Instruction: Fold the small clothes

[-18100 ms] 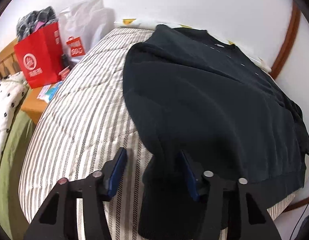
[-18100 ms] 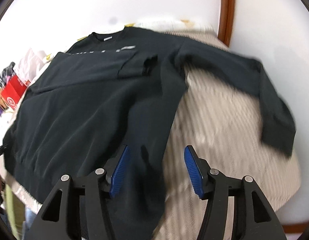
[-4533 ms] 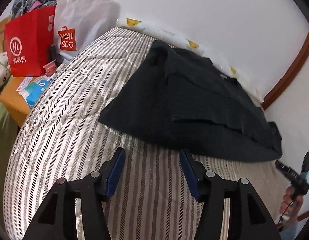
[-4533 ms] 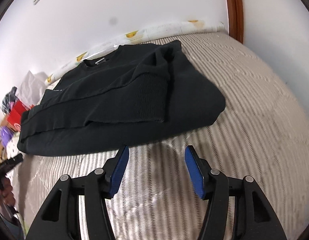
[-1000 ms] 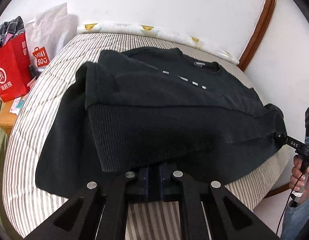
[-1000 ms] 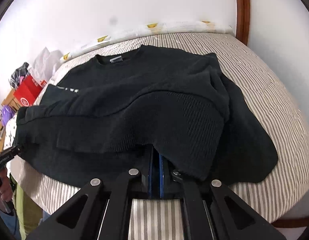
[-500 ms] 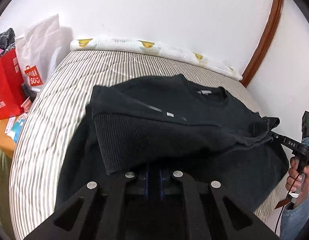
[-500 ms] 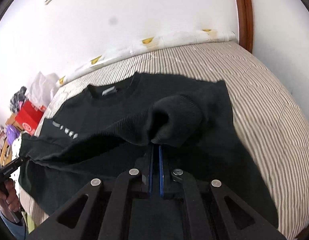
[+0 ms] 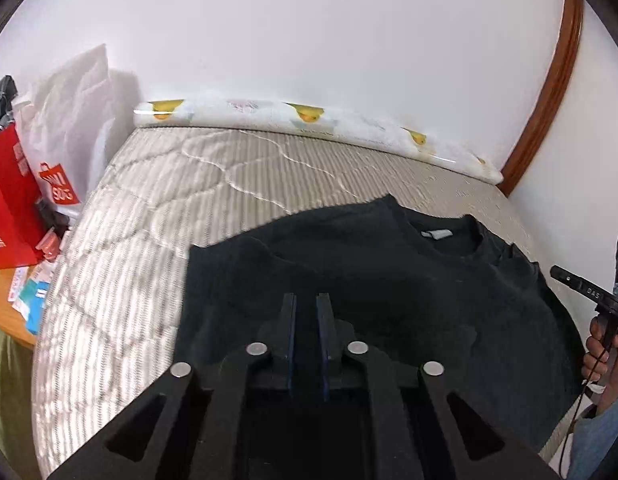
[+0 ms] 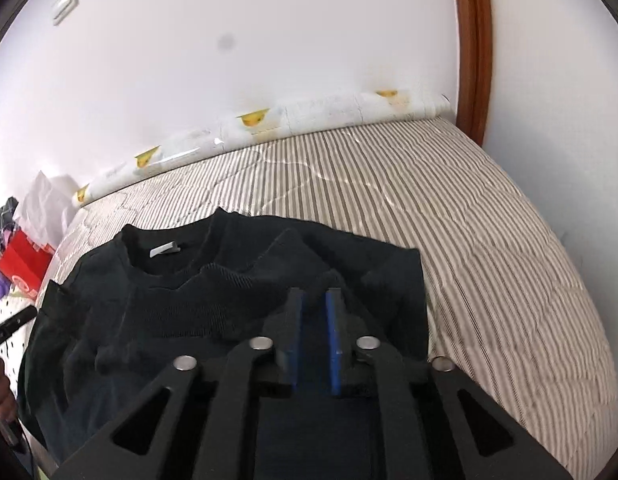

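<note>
At the bottom of the left wrist view your left tongs [image 9: 307, 312] stood with their blue pads drawn narrow, a slim gap showing between them. Dark cloth lay under and behind that gap, and I could not tell whether any of it was pinched. Your right tongs [image 10: 313, 308], low in the right wrist view, looked the same: pads close, a slit between, grip uncertain.

Just beyond both pairs lay the black knitted sweatshirt with a ribbed hem [image 10: 213, 300], folded over itself on the striped quilted bed [image 10: 489, 248], filling the lower middle of each frame. Its round neckline with the small white label [image 9: 437, 234] sat toward the far side.

I judge the garment soft, limp and fairly thick; it would sag and drag rather than hold a shape. The ribbed hem and the folded corners looked like the firmest places for you to take hold, one pair at each end, so the layers travel together.

Farther off, at the left edge, stood a red paper bag [image 9: 9, 200].
</note>
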`<action>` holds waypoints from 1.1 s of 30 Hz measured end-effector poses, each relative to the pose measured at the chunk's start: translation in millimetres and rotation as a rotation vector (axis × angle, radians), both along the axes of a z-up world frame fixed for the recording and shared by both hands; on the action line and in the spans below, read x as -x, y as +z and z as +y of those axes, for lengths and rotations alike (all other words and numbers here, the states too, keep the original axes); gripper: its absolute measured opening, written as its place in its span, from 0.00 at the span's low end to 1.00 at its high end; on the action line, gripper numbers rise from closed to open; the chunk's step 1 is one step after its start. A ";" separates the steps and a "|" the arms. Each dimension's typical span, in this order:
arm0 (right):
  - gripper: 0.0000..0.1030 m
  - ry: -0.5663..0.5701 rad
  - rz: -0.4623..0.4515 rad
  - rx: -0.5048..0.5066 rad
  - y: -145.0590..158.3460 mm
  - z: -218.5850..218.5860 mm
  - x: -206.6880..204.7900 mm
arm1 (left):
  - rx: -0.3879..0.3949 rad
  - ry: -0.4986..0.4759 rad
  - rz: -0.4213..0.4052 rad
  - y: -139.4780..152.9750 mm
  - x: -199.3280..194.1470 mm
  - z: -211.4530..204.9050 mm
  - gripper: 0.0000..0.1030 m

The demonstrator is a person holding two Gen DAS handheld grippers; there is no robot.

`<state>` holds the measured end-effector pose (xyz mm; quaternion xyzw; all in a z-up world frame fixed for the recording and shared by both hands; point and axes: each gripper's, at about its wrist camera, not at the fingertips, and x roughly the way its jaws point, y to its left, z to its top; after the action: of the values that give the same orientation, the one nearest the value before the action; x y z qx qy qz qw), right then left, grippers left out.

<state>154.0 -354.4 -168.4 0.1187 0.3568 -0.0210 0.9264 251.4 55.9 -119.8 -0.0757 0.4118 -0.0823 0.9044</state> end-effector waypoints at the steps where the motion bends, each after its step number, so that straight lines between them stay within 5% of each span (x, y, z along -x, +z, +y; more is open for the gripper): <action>1: 0.39 0.007 0.002 0.010 -0.3 -0.4 -1.7 | -0.010 0.013 -0.001 -0.3 -0.5 3.3 0.19; 3: 0.51 0.018 0.018 0.035 -4.2 0.1 -8.1 | -0.016 0.037 0.002 -1.1 -1.7 13.2 0.22; 12: 0.51 0.076 0.132 0.027 -36.9 4.9 -56.9 | -0.029 0.061 0.076 -20.3 -21.3 41.1 0.25; 18: 0.34 0.083 0.143 0.063 -41.6 11.8 -71.8 | -0.033 -0.013 0.083 -26.6 -41.1 24.2 0.37; 20: 0.25 0.080 0.138 0.072 -41.1 9.5 -71.0 | -0.047 -0.016 0.081 -29.0 -45.5 18.1 0.27; 21: 0.23 0.088 0.129 0.064 -39.9 8.1 -70.1 | -0.067 -0.012 0.072 -29.1 -46.3 15.4 0.07; 25: 0.17 0.072 0.011 0.070 -19.6 -5.1 -49.7 | -0.057 0.000 0.026 -24.1 -45.7 17.1 0.07; 28: 0.17 0.049 -0.061 -0.042 -7.2 -31.3 -42.6 | -0.049 0.000 0.028 -25.9 -50.1 16.7 0.07; 33: 0.18 0.017 0.060 0.016 -38.4 -27.9 -69.6 | -0.064 0.012 0.059 -32.6 -56.4 13.5 0.07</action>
<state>223.6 -382.3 -206.8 0.1076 0.3855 -0.0196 0.9162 307.8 69.3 -152.4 -0.0516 0.4404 -0.0615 0.8942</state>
